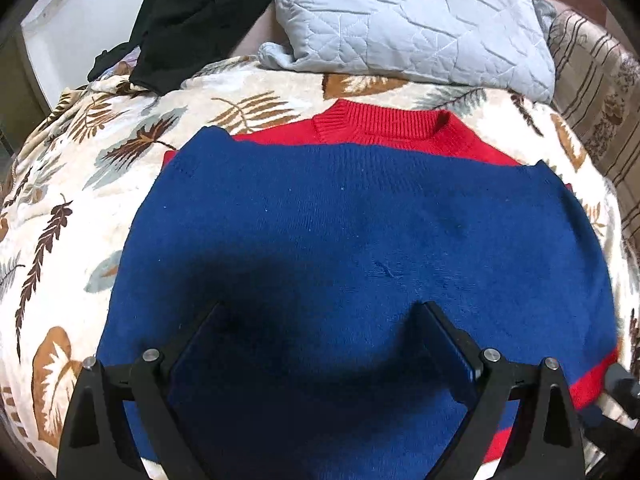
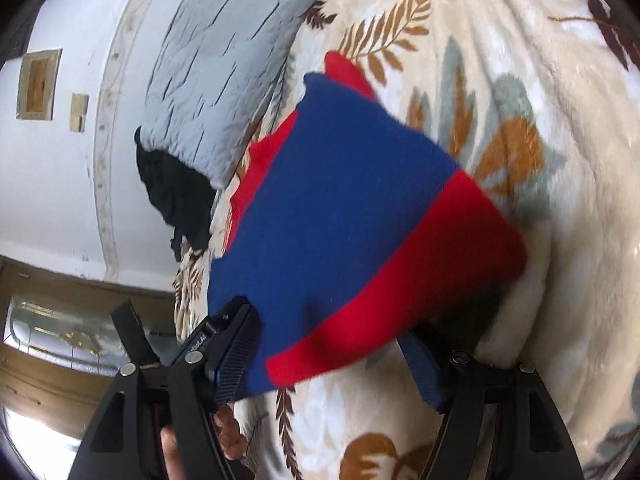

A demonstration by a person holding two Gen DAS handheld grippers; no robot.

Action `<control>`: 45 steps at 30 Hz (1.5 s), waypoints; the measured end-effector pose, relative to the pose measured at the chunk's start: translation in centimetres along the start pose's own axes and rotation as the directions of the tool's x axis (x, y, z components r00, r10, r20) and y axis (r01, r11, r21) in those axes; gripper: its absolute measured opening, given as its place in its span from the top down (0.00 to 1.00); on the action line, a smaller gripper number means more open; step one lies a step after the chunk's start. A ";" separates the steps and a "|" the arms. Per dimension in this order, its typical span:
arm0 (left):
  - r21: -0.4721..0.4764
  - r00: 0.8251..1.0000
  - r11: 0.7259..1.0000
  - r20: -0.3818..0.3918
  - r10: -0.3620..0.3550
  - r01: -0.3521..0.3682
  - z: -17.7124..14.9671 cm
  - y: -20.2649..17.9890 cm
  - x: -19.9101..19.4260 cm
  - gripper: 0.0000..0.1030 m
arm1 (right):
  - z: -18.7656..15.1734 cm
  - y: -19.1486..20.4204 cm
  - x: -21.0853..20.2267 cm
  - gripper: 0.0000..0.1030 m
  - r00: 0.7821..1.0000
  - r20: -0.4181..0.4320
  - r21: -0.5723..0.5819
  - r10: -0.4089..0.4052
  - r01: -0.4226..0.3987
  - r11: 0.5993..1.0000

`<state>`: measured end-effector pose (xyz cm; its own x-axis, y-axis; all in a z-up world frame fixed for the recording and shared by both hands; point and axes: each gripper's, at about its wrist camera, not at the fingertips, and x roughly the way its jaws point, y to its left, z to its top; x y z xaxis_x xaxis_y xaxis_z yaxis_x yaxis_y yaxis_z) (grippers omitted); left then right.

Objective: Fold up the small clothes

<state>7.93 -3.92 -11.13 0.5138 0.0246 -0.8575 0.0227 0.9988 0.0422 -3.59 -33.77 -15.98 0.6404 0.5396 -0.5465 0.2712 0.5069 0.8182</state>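
Note:
A small blue and red knit sweater (image 1: pixel 360 216) lies on a leaf-patterned blanket (image 1: pixel 72 184), its lower part folded up over the chest, the red collar at the far side. My left gripper (image 1: pixel 320 312) is open, its fingers spread over the blue knit near its front edge. In the right wrist view the sweater (image 2: pixel 340 208) shows with a red band along one edge. My right gripper (image 2: pixel 328 344) is open, its fingers either side of the sweater's near corner, which lies between them. Part of the left gripper (image 2: pixel 224 344) shows beside the right one's left finger.
A grey quilted pillow (image 1: pixel 412 20) lies behind the sweater, with a black garment (image 1: pixel 192 12) to its left. A striped cushion (image 1: pixel 596 92) is at the right. A white wall (image 2: pixel 60 180) and a wooden door (image 2: pixel 48 360) show in the right wrist view.

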 end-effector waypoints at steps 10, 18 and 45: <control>0.052 0.999 0.998 0.005 0.033 -0.033 0.0 -0.4 1.0 0.05 | 0.9 0.8 0.3 0.28 0.999 0.037 -0.045 -0.022 0.023 0.999; 0.027 0.999 0.999 0.027 -0.022 0.021 0.5 0.5 -0.8 0.06 | 0.3 0.6 -3.2 0.28 1.000 0.010 -0.085 -0.011 0.012 0.996; 0.074 0.999 0.997 0.039 0.021 -0.024 0.4 0.1 1.8 0.04 | -0.8 1.8 -0.9 0.27 0.986 -0.161 -0.067 0.044 -0.056 0.996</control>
<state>9.16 -3.84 -12.48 0.5469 0.0437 -0.8360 0.0741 0.9922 0.1003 -4.25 -32.87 -14.13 0.5276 0.6627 -0.5314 0.1861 0.5202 0.8335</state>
